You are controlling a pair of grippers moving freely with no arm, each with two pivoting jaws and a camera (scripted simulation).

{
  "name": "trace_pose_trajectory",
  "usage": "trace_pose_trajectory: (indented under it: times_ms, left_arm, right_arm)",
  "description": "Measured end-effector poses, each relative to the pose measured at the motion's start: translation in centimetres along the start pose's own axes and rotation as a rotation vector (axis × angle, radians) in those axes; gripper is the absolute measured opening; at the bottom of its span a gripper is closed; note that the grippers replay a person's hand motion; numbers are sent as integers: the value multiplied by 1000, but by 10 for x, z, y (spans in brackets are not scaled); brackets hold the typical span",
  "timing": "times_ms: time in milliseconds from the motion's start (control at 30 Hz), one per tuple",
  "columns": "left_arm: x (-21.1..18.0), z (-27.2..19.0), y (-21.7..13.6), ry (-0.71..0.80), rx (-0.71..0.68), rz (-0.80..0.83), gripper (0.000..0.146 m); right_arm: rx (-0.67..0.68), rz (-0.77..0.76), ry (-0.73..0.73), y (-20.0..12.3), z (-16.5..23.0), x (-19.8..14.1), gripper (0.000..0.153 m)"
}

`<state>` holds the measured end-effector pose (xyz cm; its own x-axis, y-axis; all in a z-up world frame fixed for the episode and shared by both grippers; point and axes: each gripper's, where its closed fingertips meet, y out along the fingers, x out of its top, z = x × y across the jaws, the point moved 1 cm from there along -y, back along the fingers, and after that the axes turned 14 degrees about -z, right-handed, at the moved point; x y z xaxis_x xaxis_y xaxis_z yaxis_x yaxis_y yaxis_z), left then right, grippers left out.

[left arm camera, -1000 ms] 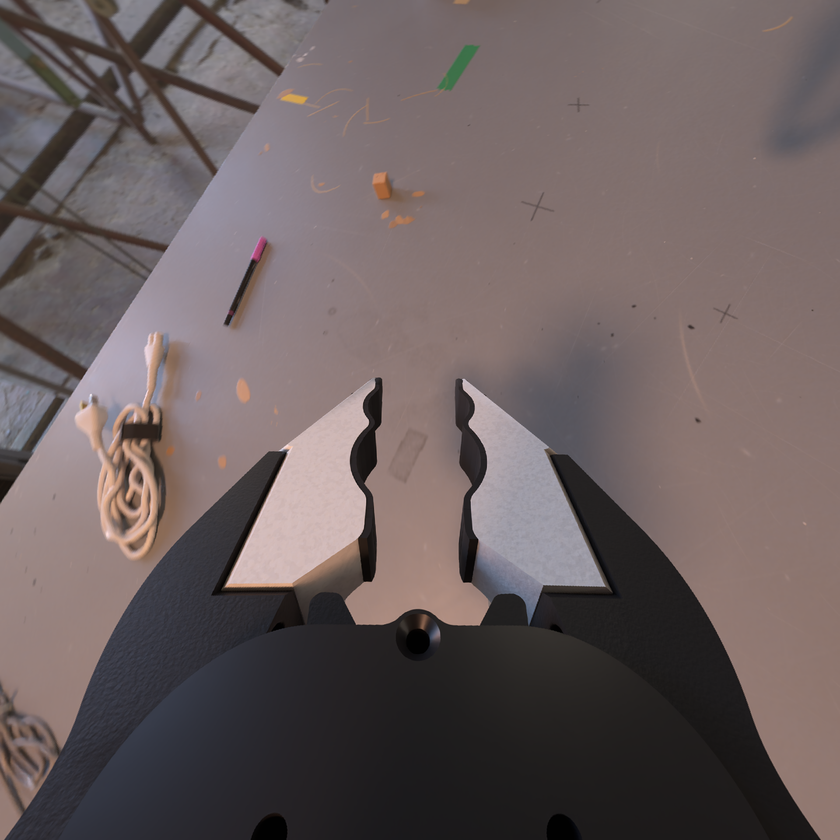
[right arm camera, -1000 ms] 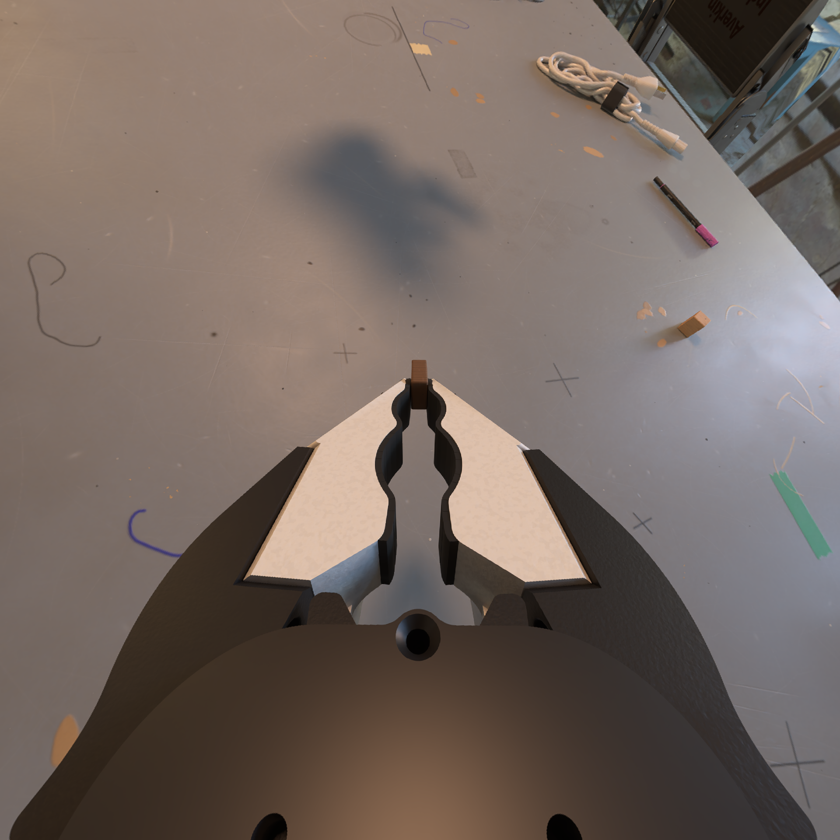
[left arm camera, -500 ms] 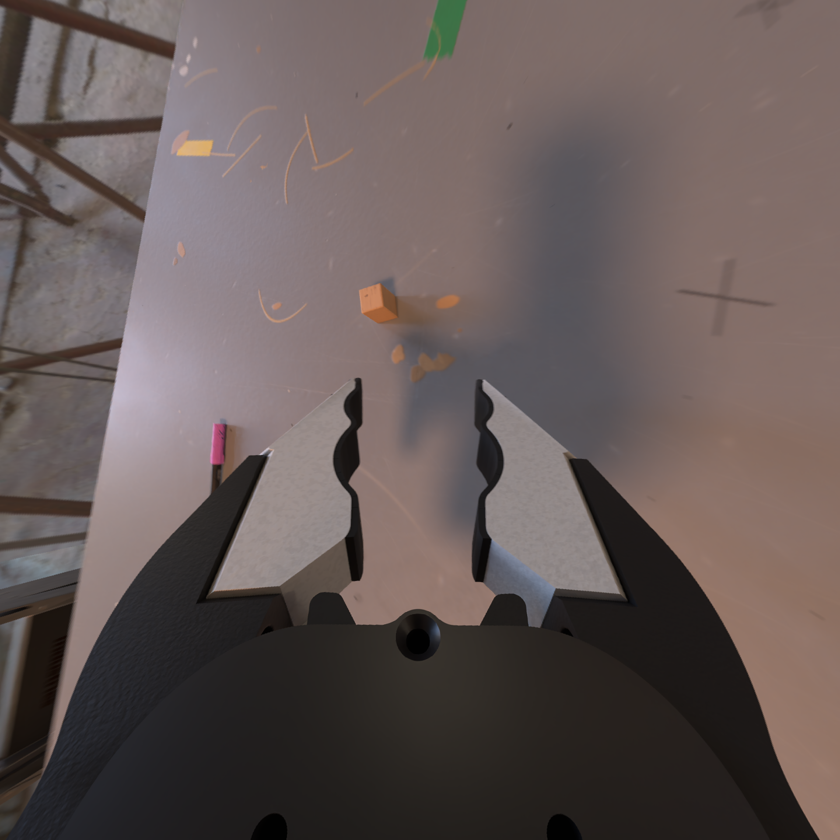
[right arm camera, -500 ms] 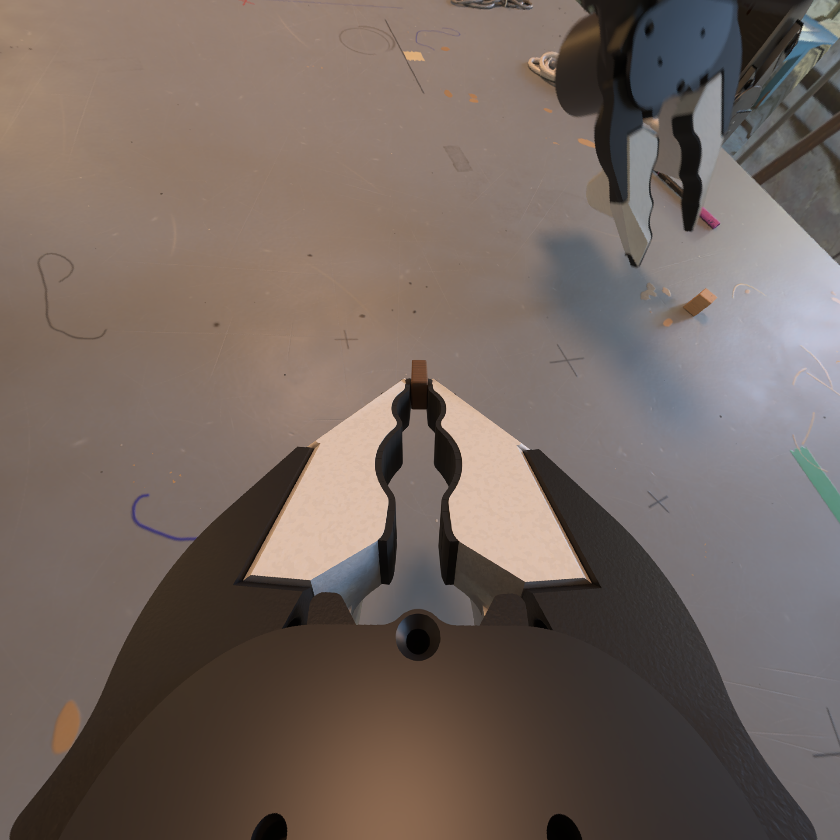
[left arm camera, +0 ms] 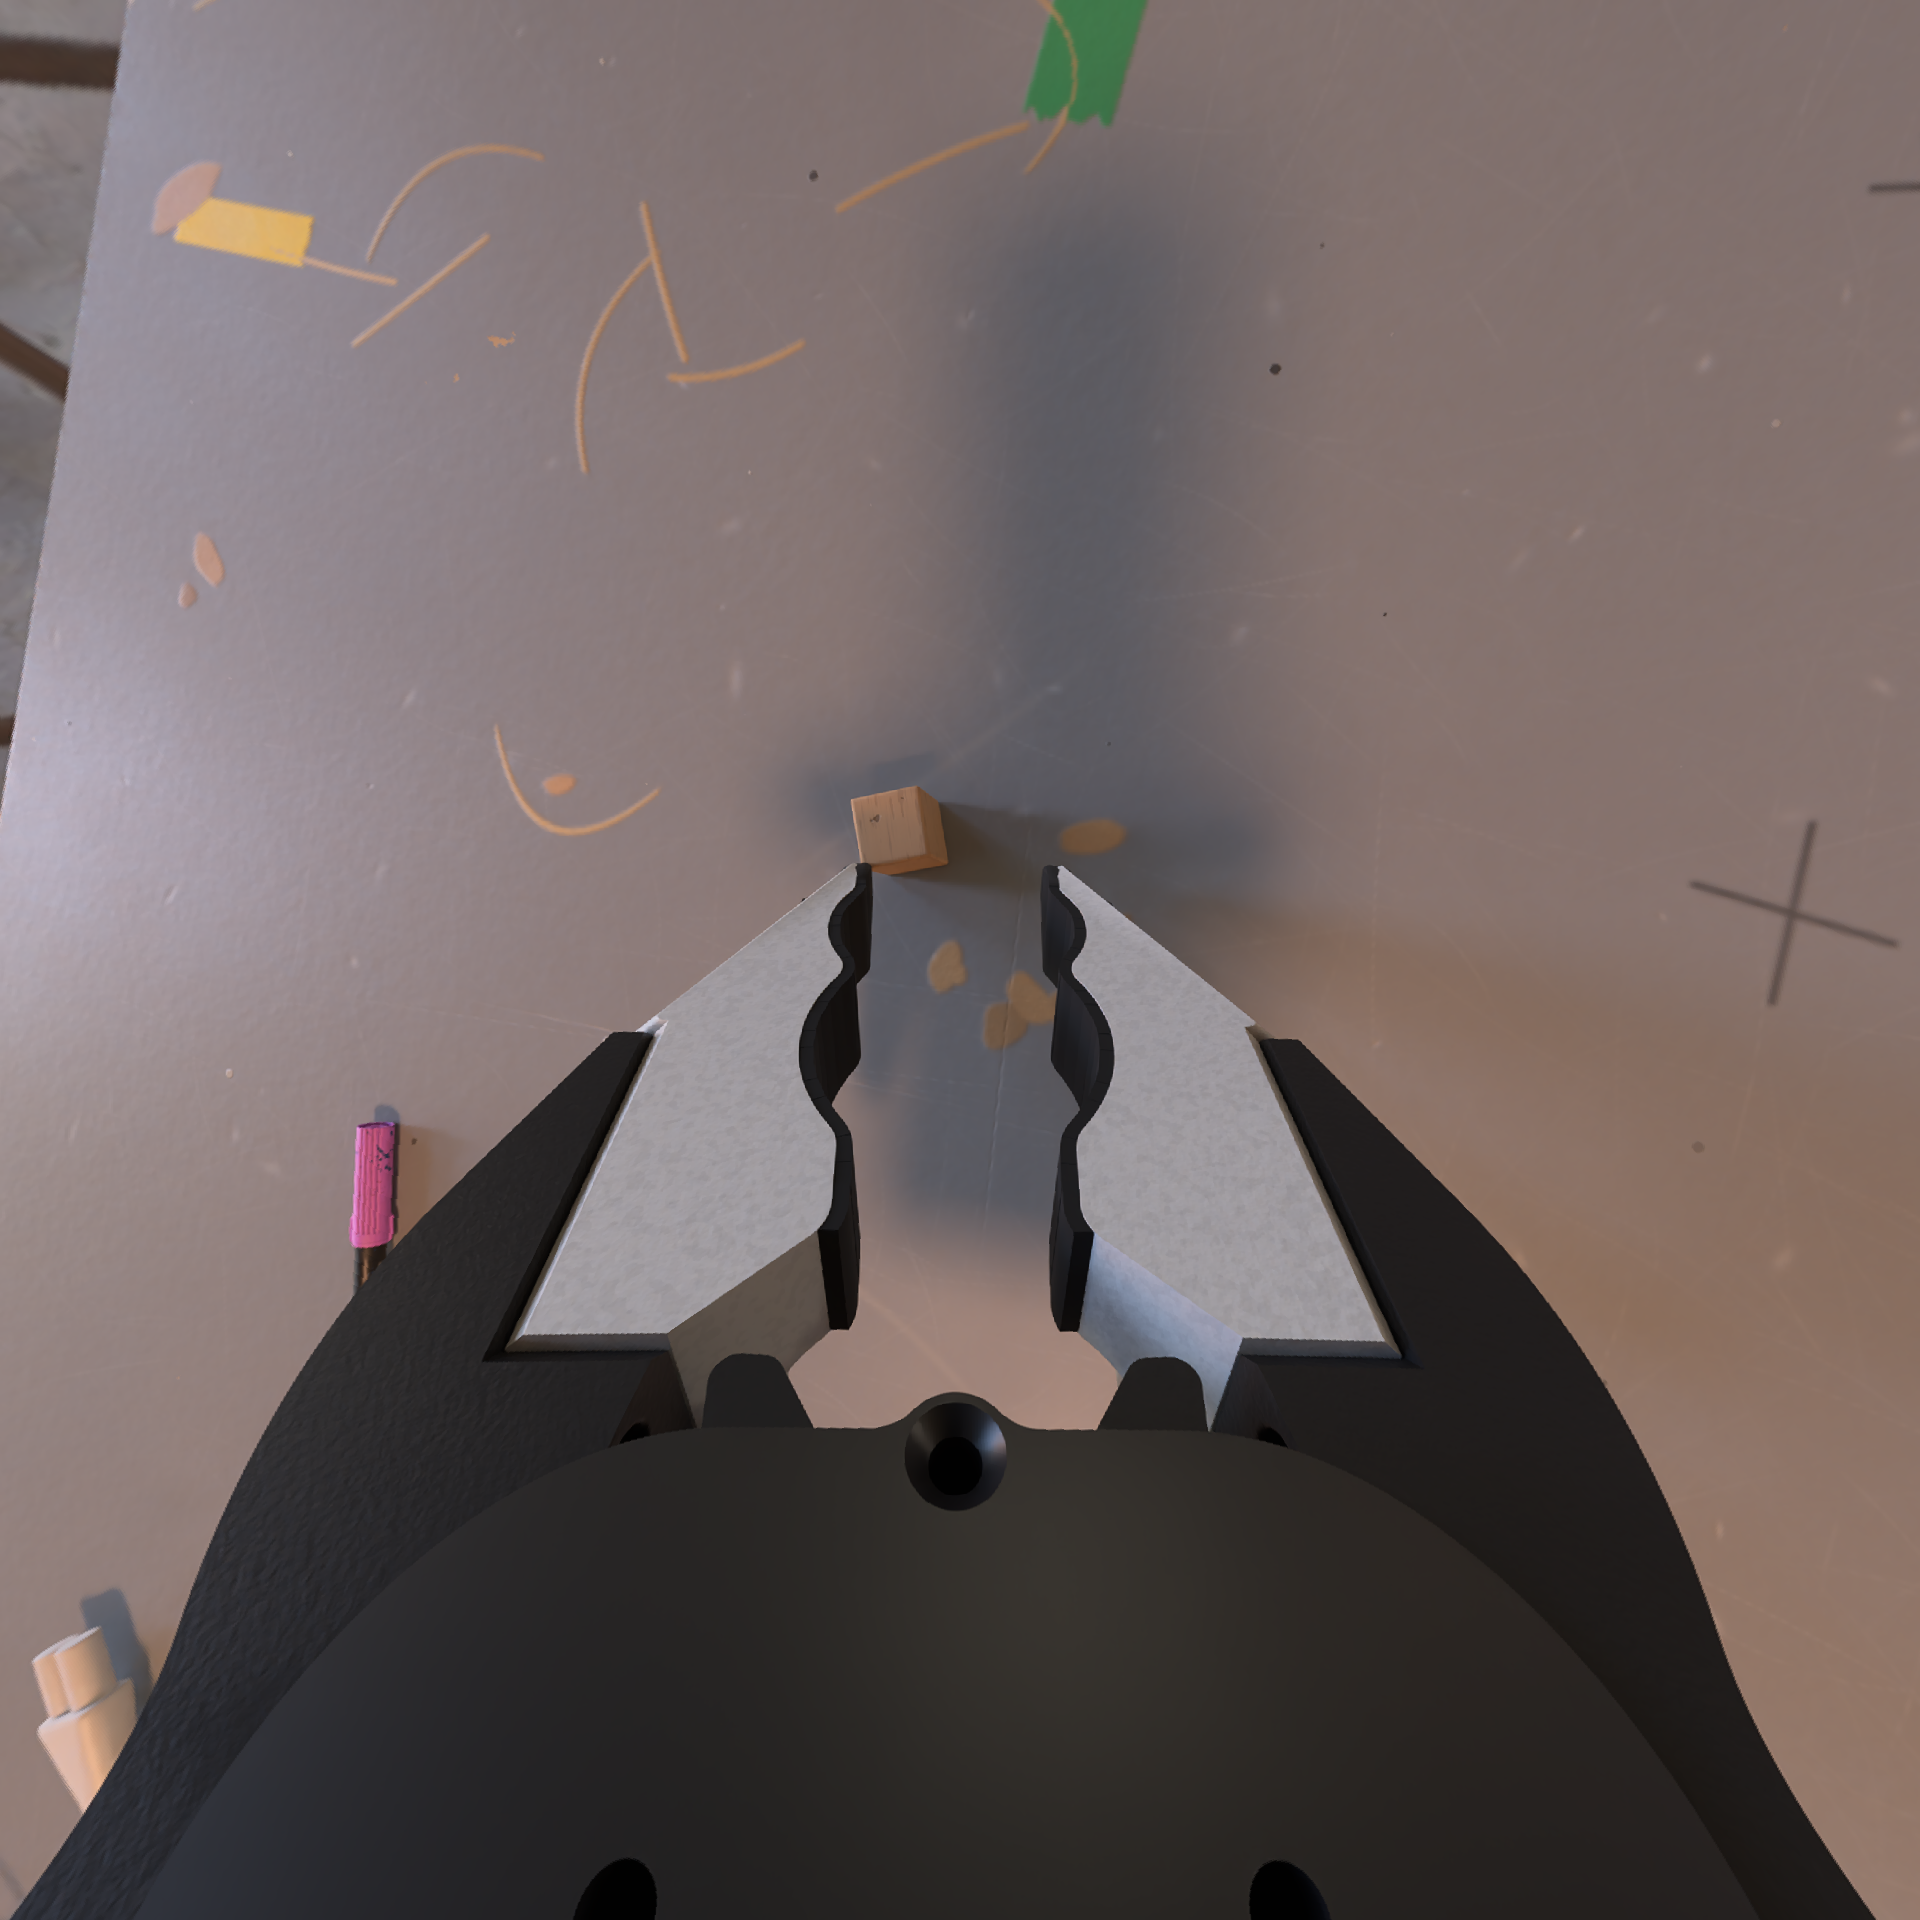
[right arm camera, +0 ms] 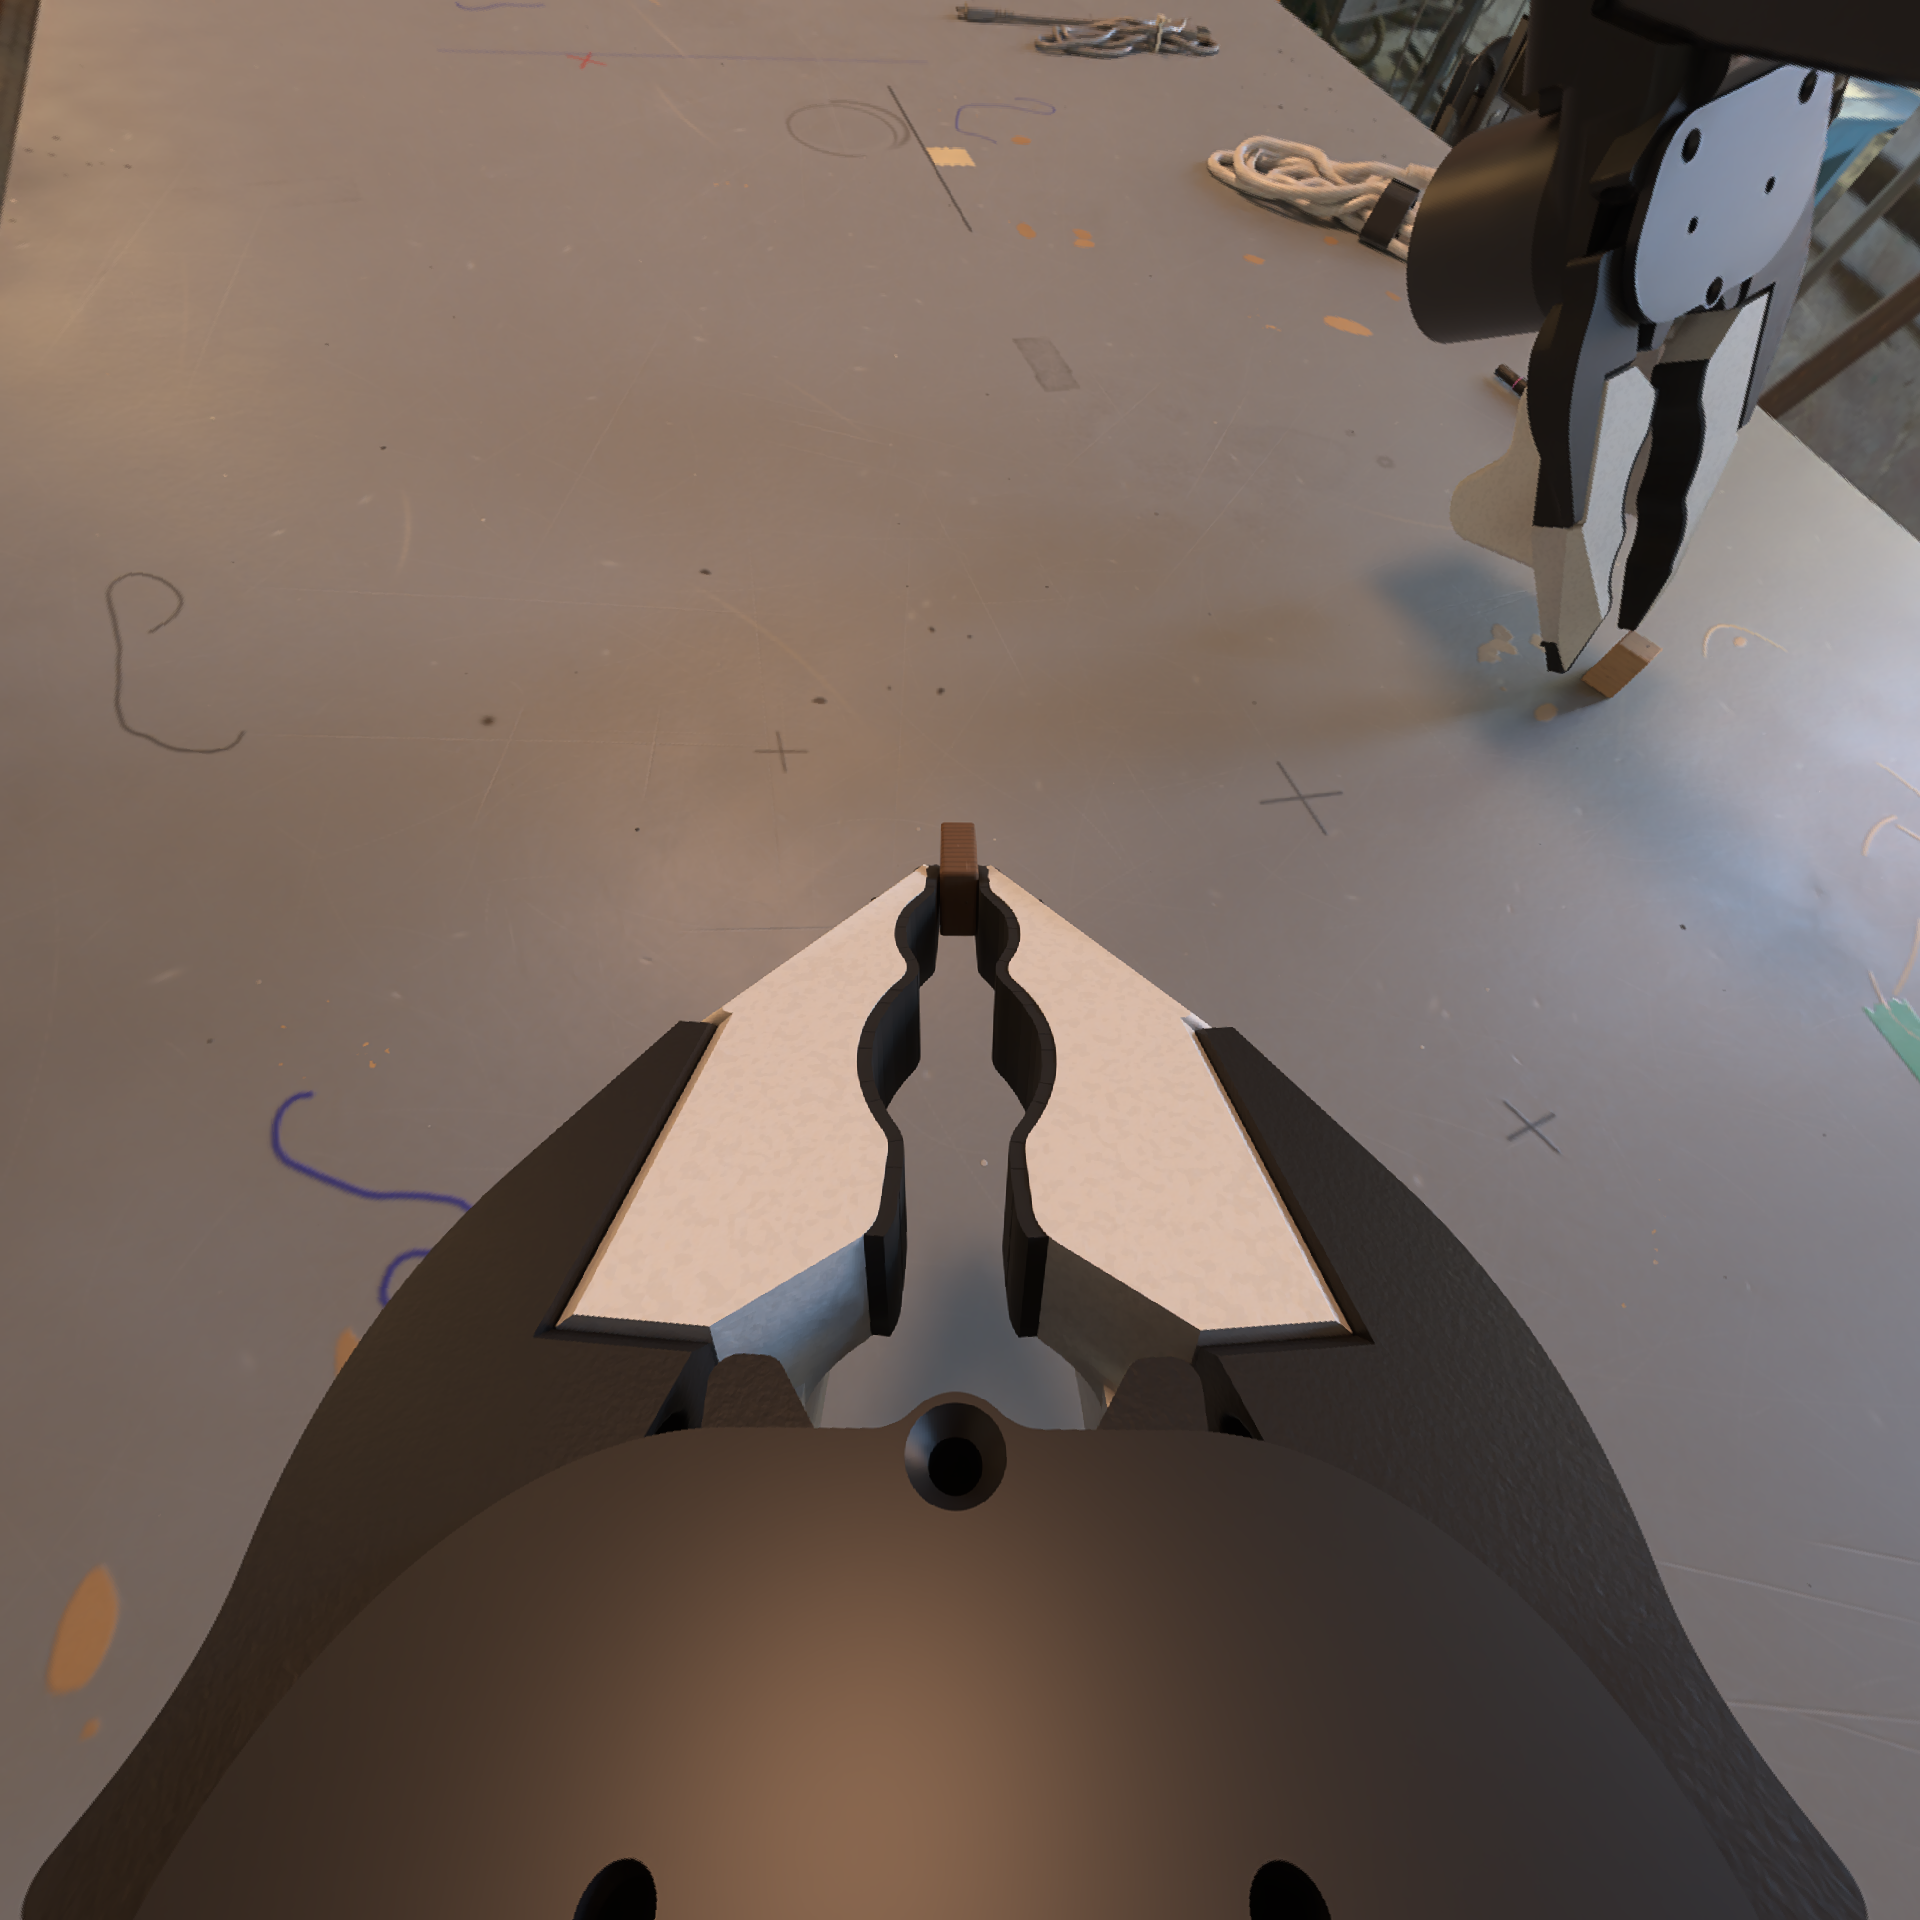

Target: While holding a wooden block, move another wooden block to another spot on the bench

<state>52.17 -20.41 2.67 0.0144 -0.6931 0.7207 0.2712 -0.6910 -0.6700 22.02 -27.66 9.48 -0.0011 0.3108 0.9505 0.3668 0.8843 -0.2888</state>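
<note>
Only right view shows right gripper [right arm camera: 957, 871] clamping dark block [right arm camera: 957, 878]; left gripper [left arm camera: 956, 871] agape near light block [left arm camera: 899, 829].

bench [left arm camera: 1455, 623]: bare grey top all around light wooden block [left arm camera: 899, 829] | obstacles: pink-capped marker [left arm camera: 372, 1184] well left, coiled white cable [right arm camera: 1309, 182] farther off
</note>
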Motion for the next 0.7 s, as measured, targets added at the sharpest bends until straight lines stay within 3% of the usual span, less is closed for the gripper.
trace_pose_trajectory:
  times_ms: [200,233,300,467,567,633,700]
  left_arm:
    - [0,-7,1,16,15,9,46]
    - [1,-7,1,12,13,1,45]
    - [5,-5,-3,-7,24,-37,26]
    - [3,7,-7,-33,96,-35,55]
    - [-4,10,2,-34,106,8,57]
    - [-4,13,7,-76,103,8,55]
    - [-3,12,12,-143,58,10,42]
  right_arm:
    - [2,-11,0,-3,2,-1,5]
    - [0,-12,-1,-4,2,-1,5]
    - [-3,-16,-4,-6,4,-1,5]
    - [-8,-31,-2,-10,6,-1,5]
    - [-1,-35,1,-9,6,-3,5]
    - [3,-37,-1,-9,6,-3,5]
    - [4,-42,-1,-10,5,-2,5]
